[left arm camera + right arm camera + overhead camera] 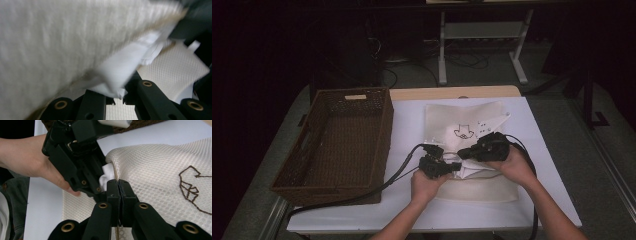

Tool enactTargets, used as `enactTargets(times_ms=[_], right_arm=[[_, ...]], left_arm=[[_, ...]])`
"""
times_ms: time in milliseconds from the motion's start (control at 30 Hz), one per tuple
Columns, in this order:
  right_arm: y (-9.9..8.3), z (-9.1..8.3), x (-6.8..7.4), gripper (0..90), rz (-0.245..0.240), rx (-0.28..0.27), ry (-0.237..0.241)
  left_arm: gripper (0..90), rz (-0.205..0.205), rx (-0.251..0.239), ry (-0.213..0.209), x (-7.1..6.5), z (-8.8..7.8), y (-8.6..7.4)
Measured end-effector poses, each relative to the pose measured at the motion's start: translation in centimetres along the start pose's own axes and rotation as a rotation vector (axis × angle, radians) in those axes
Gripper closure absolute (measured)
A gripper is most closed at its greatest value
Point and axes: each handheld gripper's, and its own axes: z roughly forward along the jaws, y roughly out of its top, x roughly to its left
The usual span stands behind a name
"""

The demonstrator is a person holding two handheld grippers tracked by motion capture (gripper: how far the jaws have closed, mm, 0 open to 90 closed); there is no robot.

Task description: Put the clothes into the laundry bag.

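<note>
A cream mesh bag [462,120] with a brown stitched motif [191,185] lies flat on the white table [412,115]. At its near opening my right gripper [462,152] [117,183] is shut on the bag's edge [112,161], jaws pressed together. My left gripper [455,166] [119,98] meets it from the left, and its jaws pinch a corner of white cloth [120,72] [106,173] at the bag's mouth. The bag's upper layer [62,37] hangs blurred over the left jaws. The white cloth [469,170] bunches just below both grippers.
A dark brown wicker basket [337,140] stands on the table's left side, close to the left gripper's cable [397,172]. A bare hand [30,162] holds the left gripper. Beyond the far table edge are white frame legs [442,50] and cables on the floor.
</note>
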Motion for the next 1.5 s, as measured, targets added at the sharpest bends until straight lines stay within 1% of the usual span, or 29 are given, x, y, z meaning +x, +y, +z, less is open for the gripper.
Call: enactTargets(times_ms=[100, 167, 200, 300, 367, 400, 467, 500, 533, 600, 633, 700, 767, 867, 933, 967, 1000, 1067, 1100, 1133, 1167, 1200, 1267, 1300, 1333, 1400, 1433, 1467, 1500], right_arm=[[-0.2, -0.2, -0.3, 87.3, 0.012, -0.003, 0.000], [-0.4, -0.3, -0.4, 87.3, 0.018, 0.002, -0.002], [-0.5, -0.3, -0.5, 87.2, 0.018, 0.004, -0.003], [-0.7, -0.6, -0.6, 87.2, 0.028, -0.001, -0.009], [-0.7, -0.8, -0.8, 87.2, 0.030, -0.010, -0.016], [-0.8, -0.9, -0.8, 87.2, 0.033, -0.012, -0.019], [-0.8, -1.0, -0.9, 87.1, 0.036, -0.014, -0.023], [-0.8, -1.0, -0.9, 87.1, 0.036, -0.014, -0.023], [-0.9, -1.1, -0.9, 87.1, 0.037, -0.014, -0.023], [-0.8, -0.9, -0.8, 87.1, 0.034, -0.011, -0.023], [-0.8, -0.9, -0.8, 87.1, 0.034, -0.011, -0.023], [-0.7, -0.7, -0.6, 87.1, 0.024, -0.004, -0.023], [-0.6, -0.6, -0.7, 87.2, 0.022, 0.000, -0.021], [-0.5, -0.5, -0.8, 87.3, 0.022, 0.000, -0.017], [-0.5, -0.5, -0.8, 87.3, 0.021, 0.002, -0.016], [-0.3, -0.4, -0.8, 87.4, 0.016, 0.006, -0.016], [-0.2, -0.5, -0.8, 87.4, 0.018, 0.009, -0.016], [-0.1, -0.5, -0.8, 87.5, 0.016, 0.008, -0.016], [0.1, -0.5, -0.9, 87.5, 0.017, 0.003, -0.009], [0.1, -0.5, -0.9, 87.5, 0.017, 0.003, -0.009], [0.1, -0.5, -0.9, 87.5, 0.020, -0.001, -0.009], [0.0, -0.4, -1.0, 87.5, 0.025, -0.002, -0.011], [-0.1, -0.4, -1.2, 87.5, 0.030, 0.002, -0.013], [-0.1, -0.4, -1.3, 87.5, 0.036, 0.000, -0.012], [-0.2, -0.4, -1.4, 87.4, 0.039, -0.001, -0.014], [-0.3, -0.5, -1.6, 87.4, 0.048, -0.004, -0.015], [-0.4, -0.6, -1.7, 87.4, 0.052, -0.005, -0.018], [-0.4, -0.6, -1.7, 87.4, 0.052, -0.005, -0.018], [-0.4, -0.6, -1.7, 87.3, 0.053, -0.007, -0.020]], left_arm=[[82.6, 0.007, 0.004, 0.007, 0.2, 0.0, 0.1], [81.8, 0.037, 0.026, 0.022, 0.0, 0.0, -0.2], [80.8, 0.041, 0.032, 0.021, 0.0, -0.1, -0.2], [71.1, 0.071, 0.060, 0.025, -0.4, -0.6, -0.5], [62.2, 0.074, 0.068, 0.020, -0.5, -0.8, -0.6], [57.9, 0.098, 0.076, 0.022, -1.0, -1.3, -0.9], [55.5, 0.117, 0.097, 0.022, -1.4, -1.4, -1.5], [55.0, 0.117, 0.097, 0.022, -1.4, -1.4, -1.5], [55.0, 0.128, 0.106, 0.026, -1.5, -1.4, -1.7], [57.3, 0.103, 0.112, 0.012, -1.3, -0.9, -1.7], [58.8, 0.103, 0.112, 0.012, -1.3, -0.9, -1.7], [62.5, 0.071, 0.095, 0.017, -0.7, -0.2, -1.5], [65.4, 0.042, 0.087, 0.006, -0.2, 0.2, -1.2], [71.9, 0.025, 0.037, 0.004, 0.1, 0.4, -0.7], [77.7, 0.021, 0.027, 0.010, 0.2, 0.4, -0.6], [80.1, 0.010, 0.012, 0.005, 0.4, 0.5, -0.4], [82.1, 0.008, 0.004, 0.007, 0.5, 0.5, -0.3], [83.2, 0.003, -0.007, 0.006, 0.5, 0.5, -0.3], [84.0, -0.023, -0.043, -0.002, 0.7, 0.4, 0.2], [84.1, -0.023, -0.043, -0.002, 0.7, 0.4, 0.2], [84.1, -0.037, -0.060, -0.002, 0.8, 0.3, 0.6], [84.0, -0.039, -0.066, 0.001, 0.9, 0.3, 0.9], [83.5, -0.029, -0.058, 0.012, 1.0, 0.3, 1.0], [82.7, 0.009, -0.033, 0.026, 0.8, 0.2, 0.8], [81.2, 0.021, -0.018, 0.031, 0.7, 0.1, 0.6], [76.0, 0.031, -0.006, 0.032, 0.6, 0.0, 0.5], [72.3, 0.058, 0.014, 0.036, 0.2, -0.2, 0.2], [69.5, 0.058, 0.014, 0.036, 0.2, -0.2, 0.2], [69.5, 0.067, 0.019, 0.035, -0.1, -0.4, 0.1]])
